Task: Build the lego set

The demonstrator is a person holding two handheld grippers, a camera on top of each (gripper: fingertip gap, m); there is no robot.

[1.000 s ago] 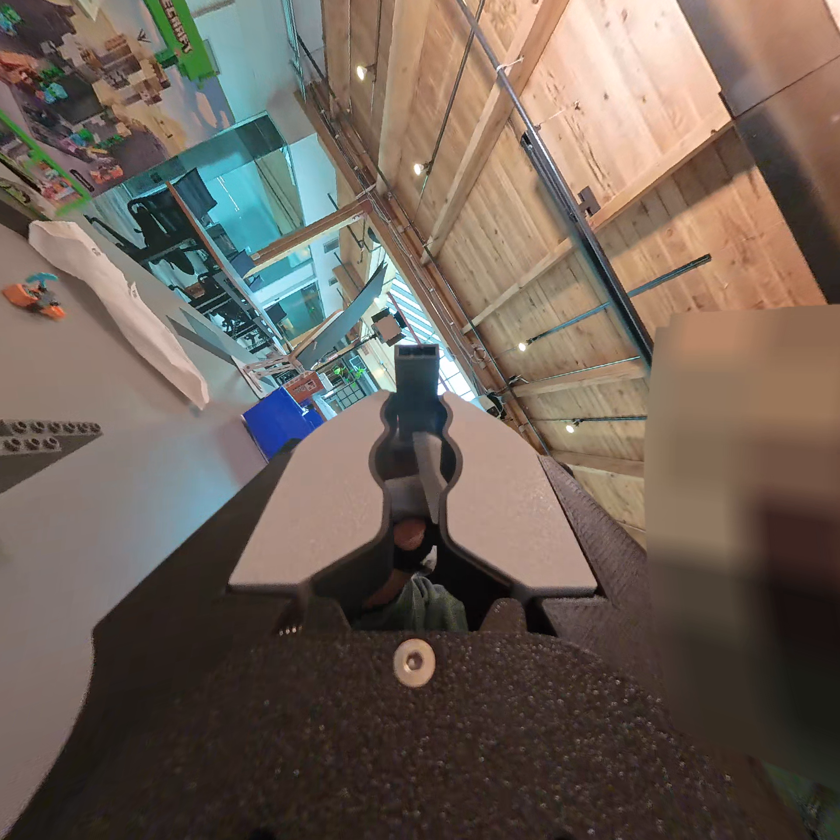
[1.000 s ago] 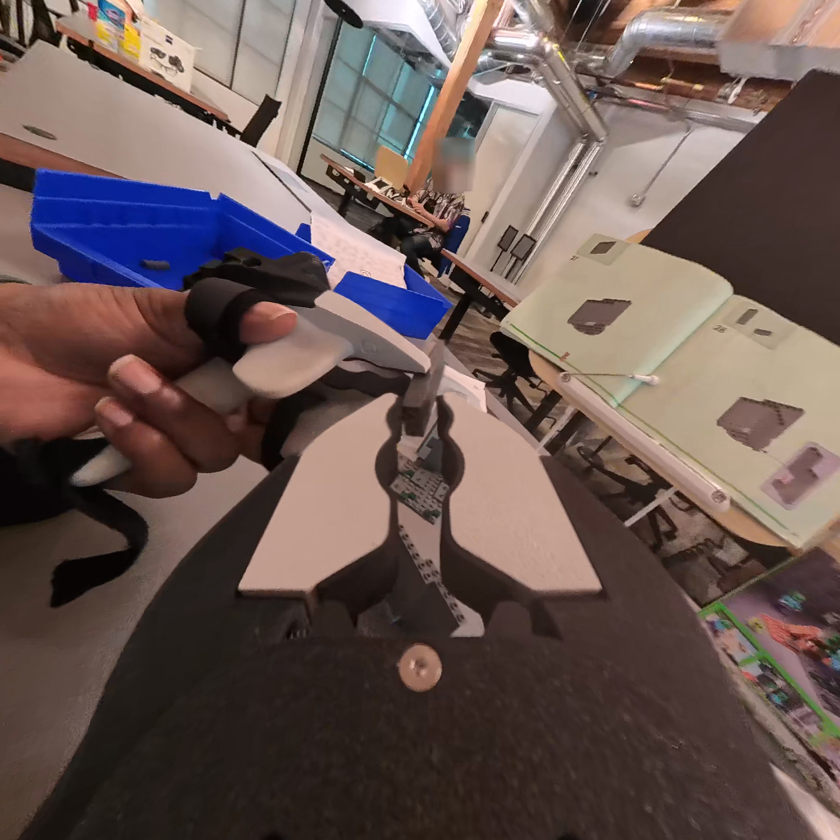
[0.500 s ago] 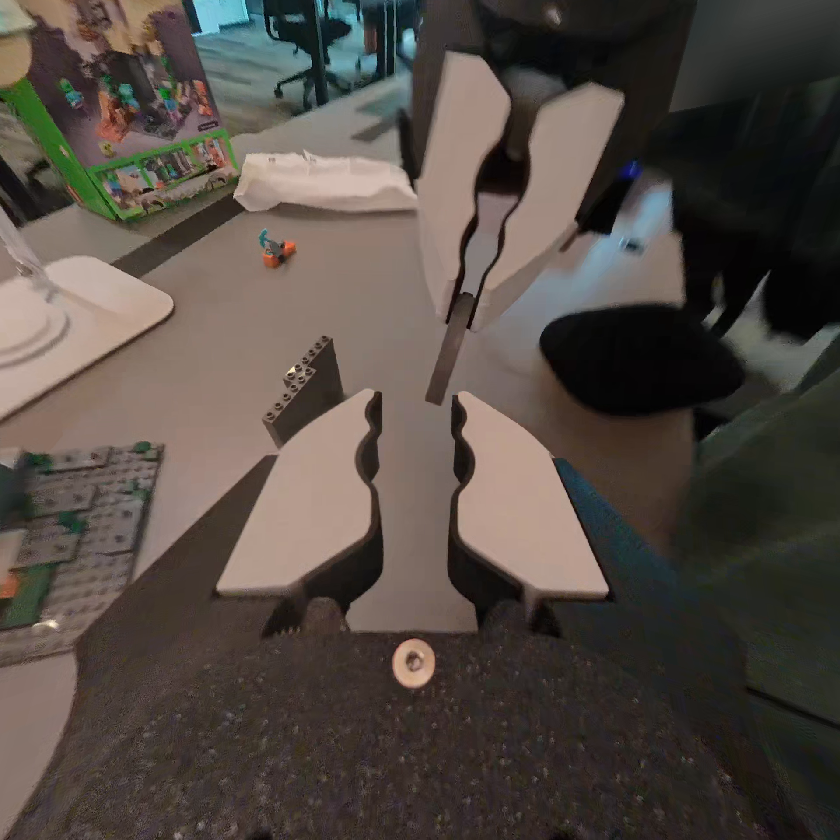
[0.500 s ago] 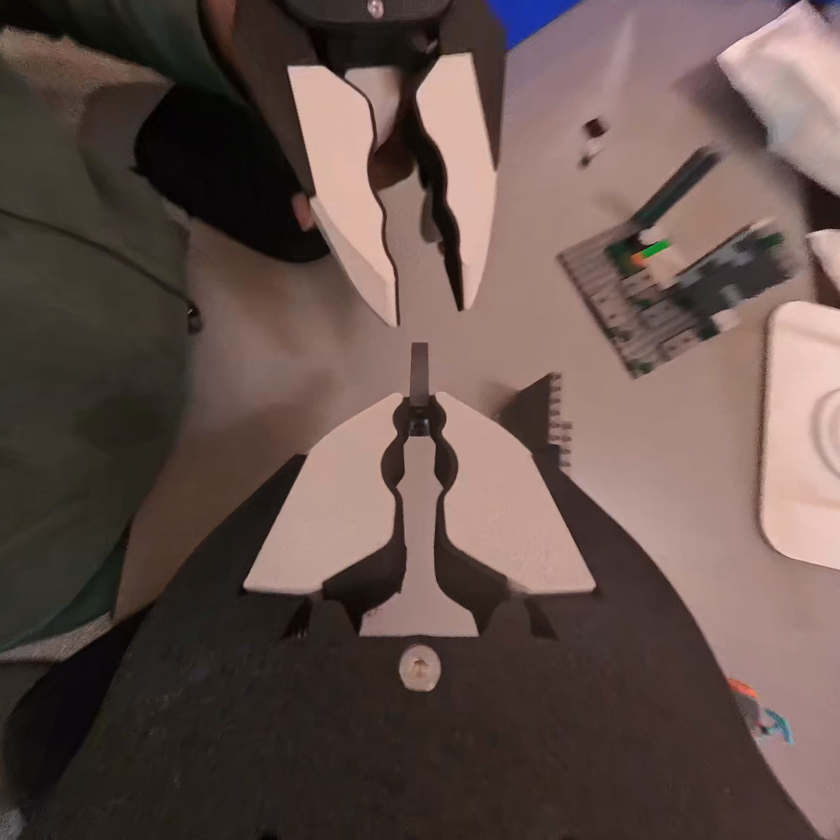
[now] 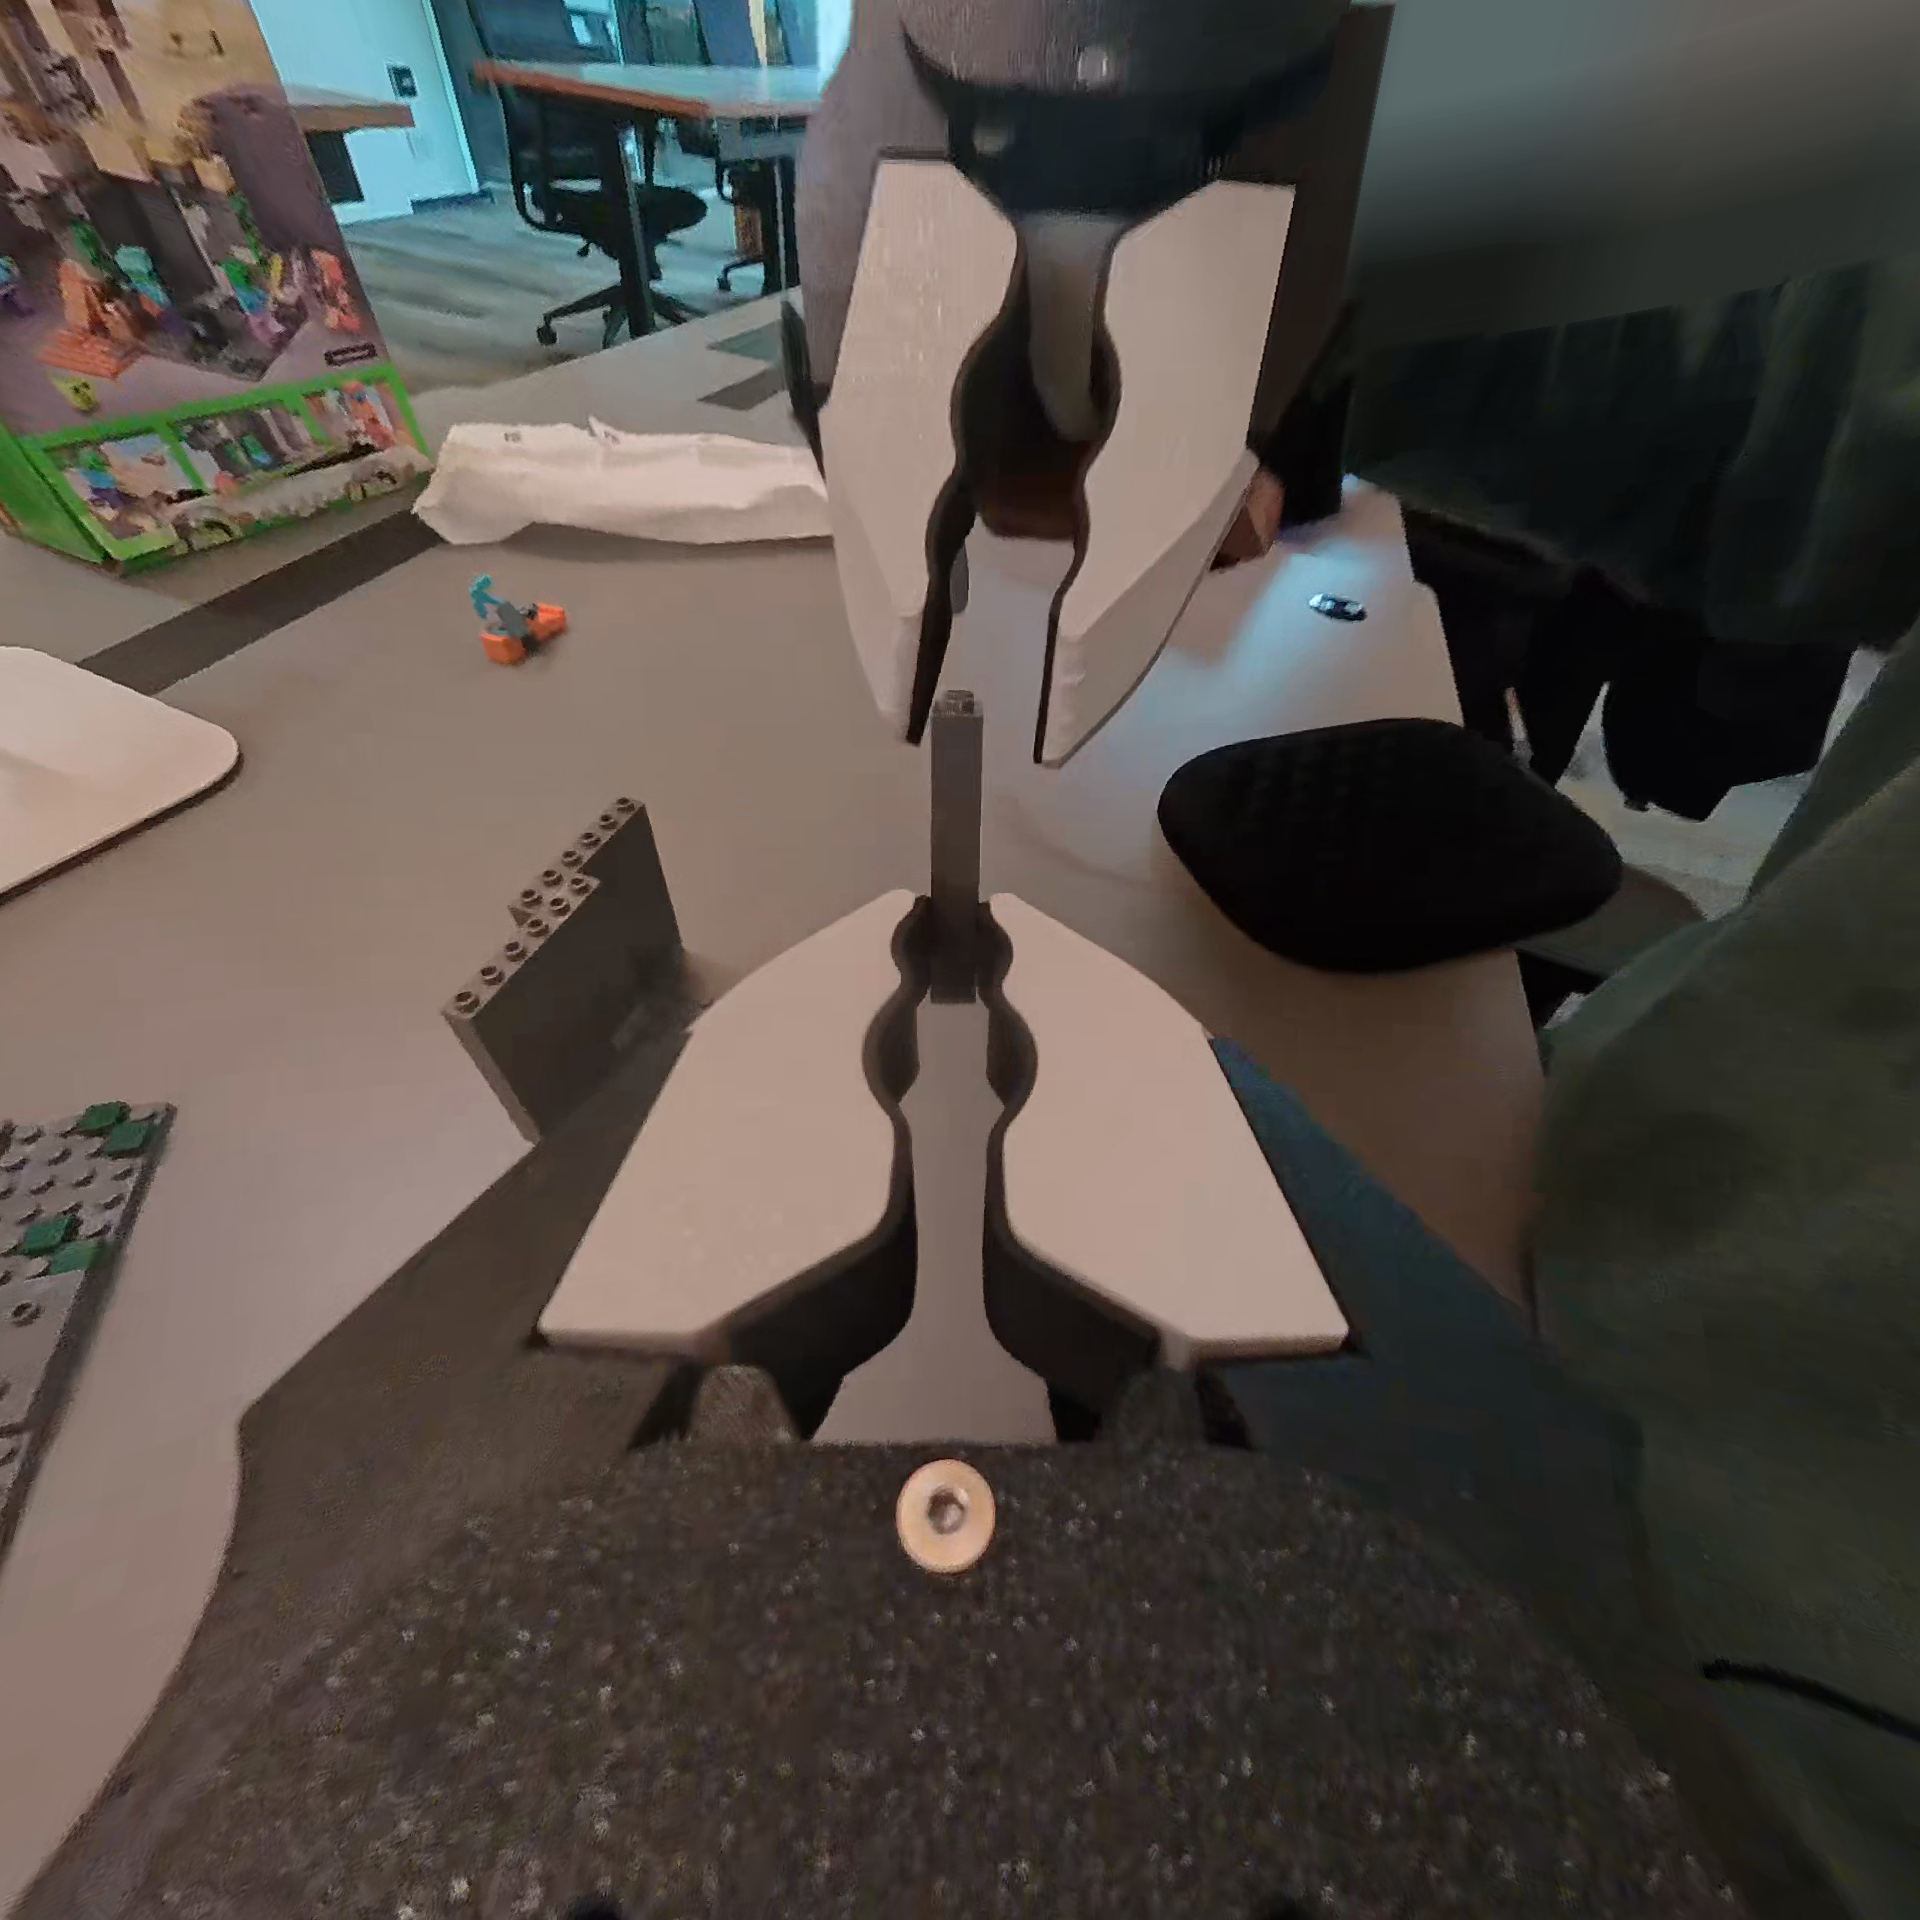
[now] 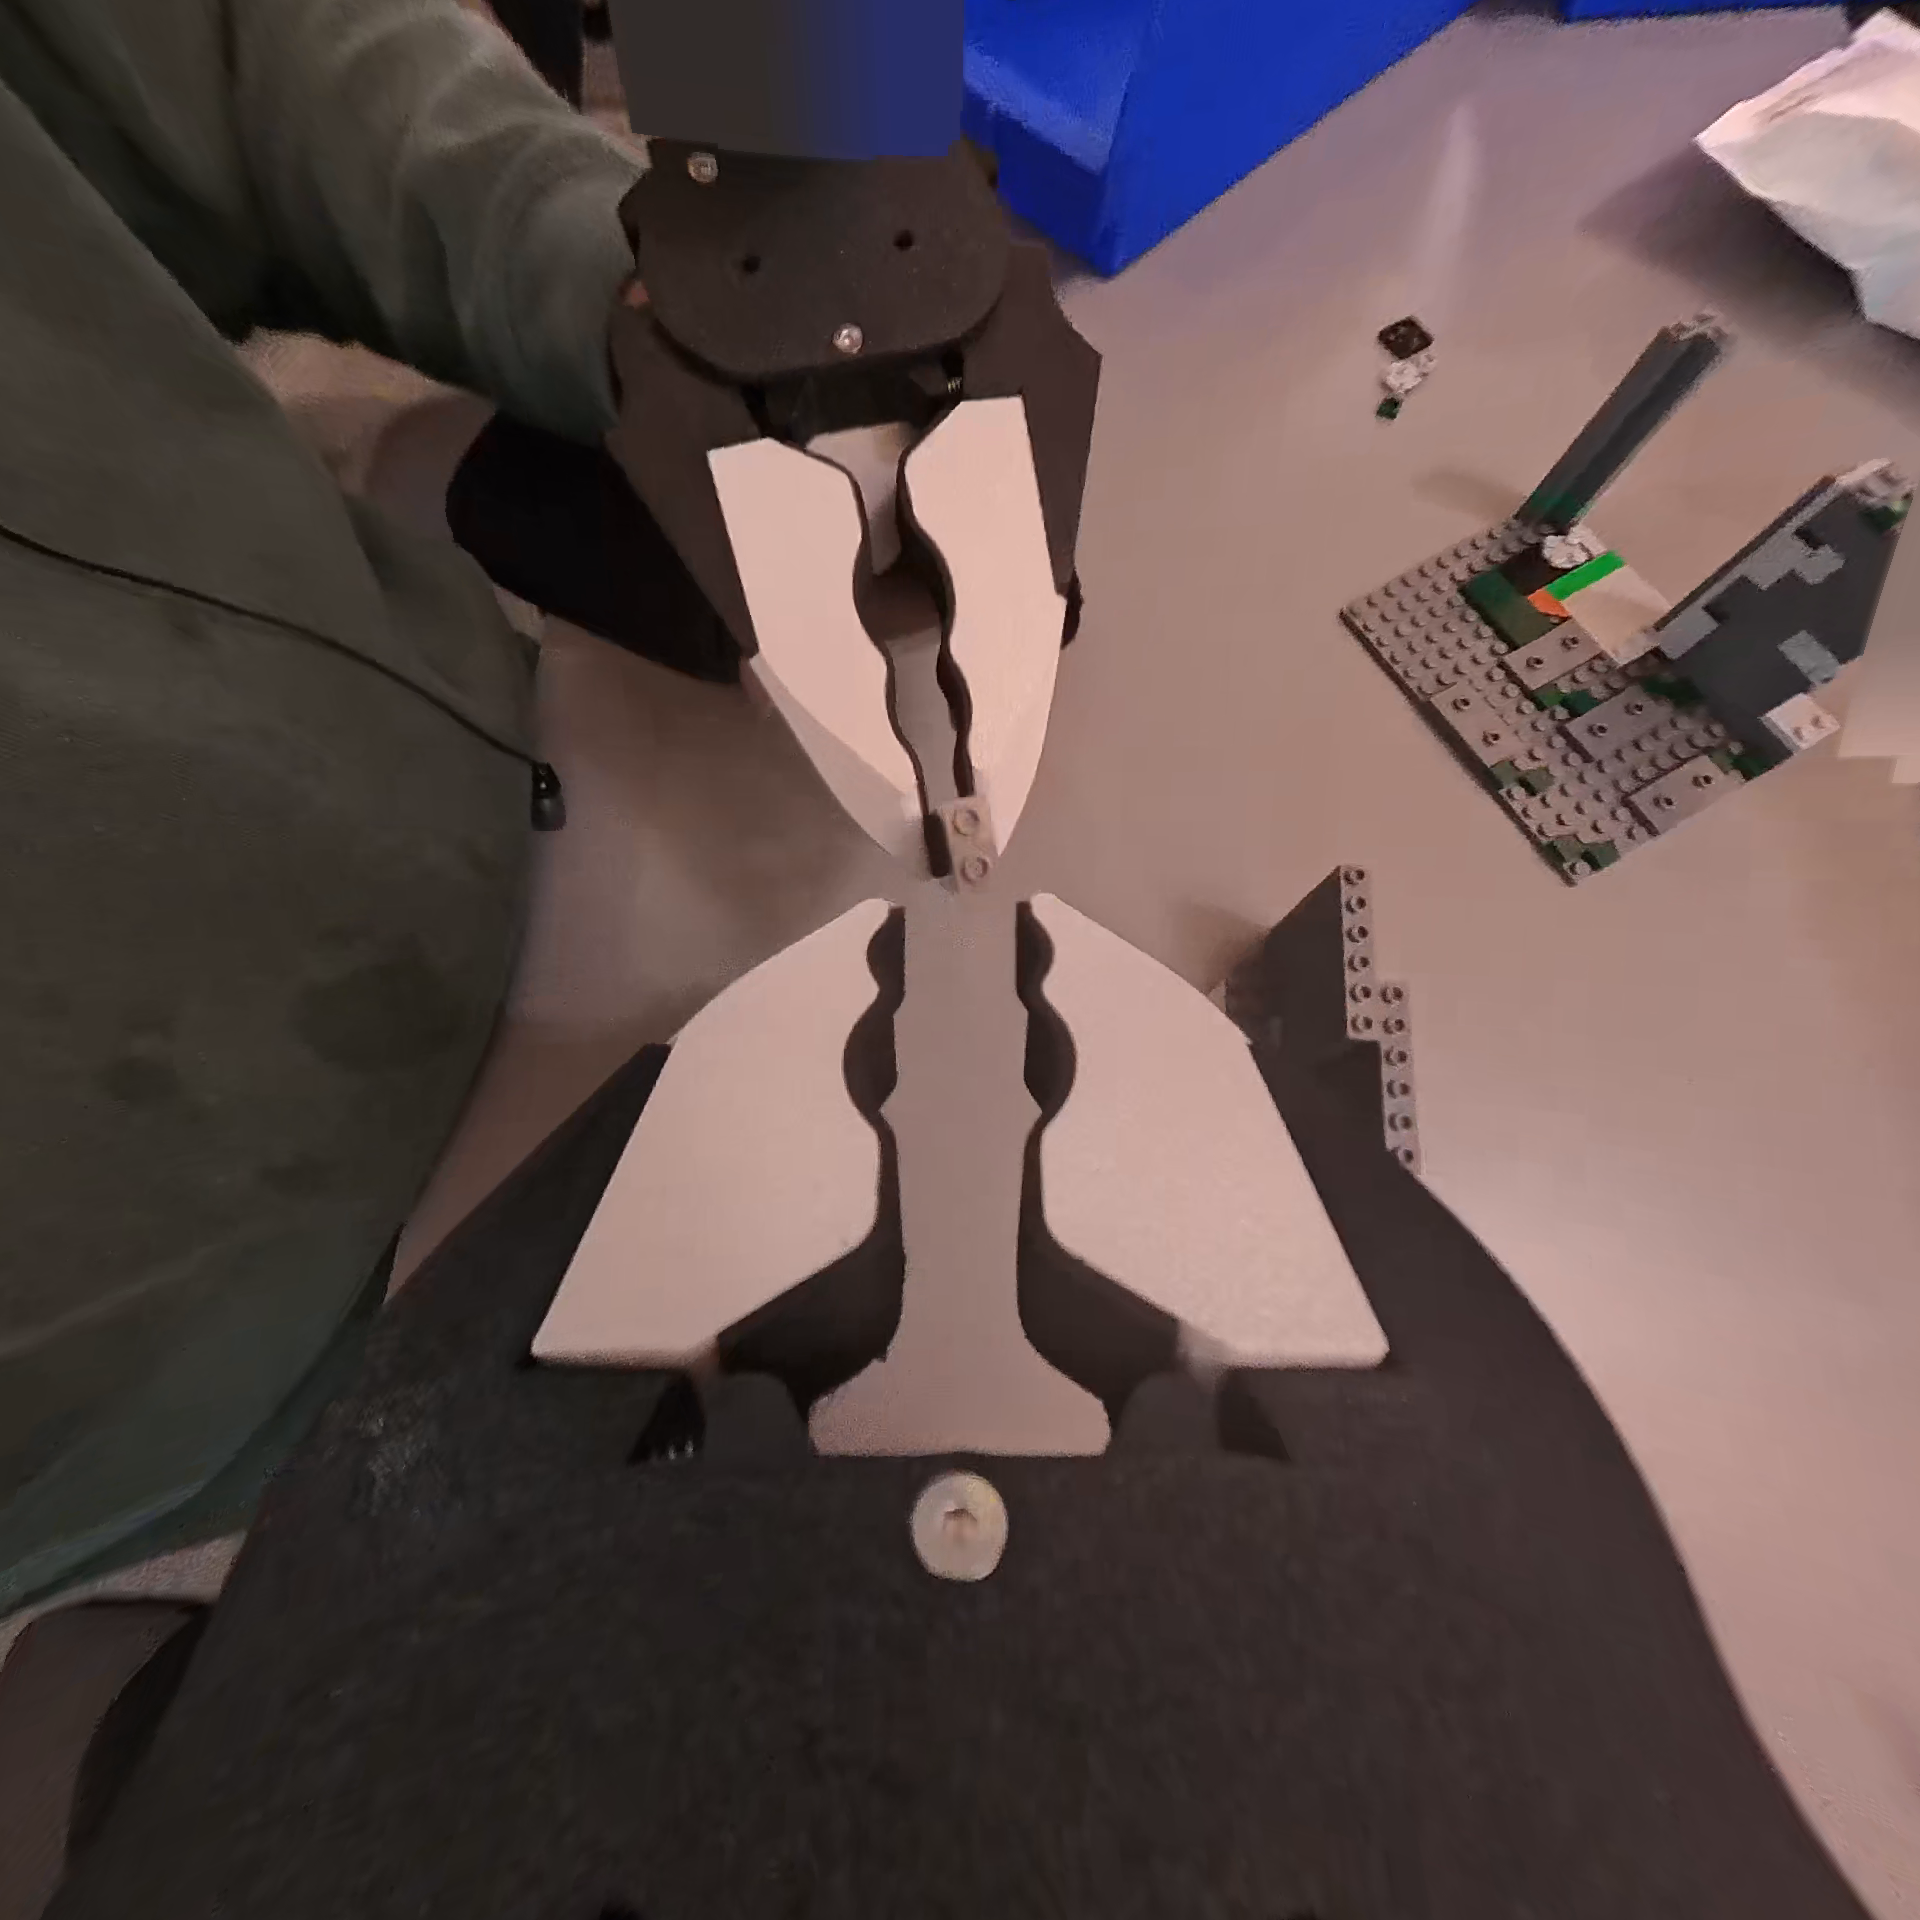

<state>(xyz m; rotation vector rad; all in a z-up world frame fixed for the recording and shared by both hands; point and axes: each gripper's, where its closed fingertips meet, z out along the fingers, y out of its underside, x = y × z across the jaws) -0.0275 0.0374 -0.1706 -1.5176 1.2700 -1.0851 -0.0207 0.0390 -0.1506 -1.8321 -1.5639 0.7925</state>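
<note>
Tool in your left hand (image 5: 948,940) is clamping the dark grey brick (image 5: 954,821) while your right tool (image 6: 961,904), standing apart, is releasing it; next, carry it toward the baseplate build (image 6: 1621,707).

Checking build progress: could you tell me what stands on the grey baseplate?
On the baseplate: a stepped grey wall, a dark pillar, green and orange pieces. Behind the wall is hidden.

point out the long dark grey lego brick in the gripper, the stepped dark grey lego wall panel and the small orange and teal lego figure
long dark grey lego brick (image 5: 954,831), left wrist view, mid shaft
stepped dark grey lego wall panel (image 5: 582,987), left wrist view, flat face
small orange and teal lego figure (image 5: 512,627), left wrist view, body
</note>
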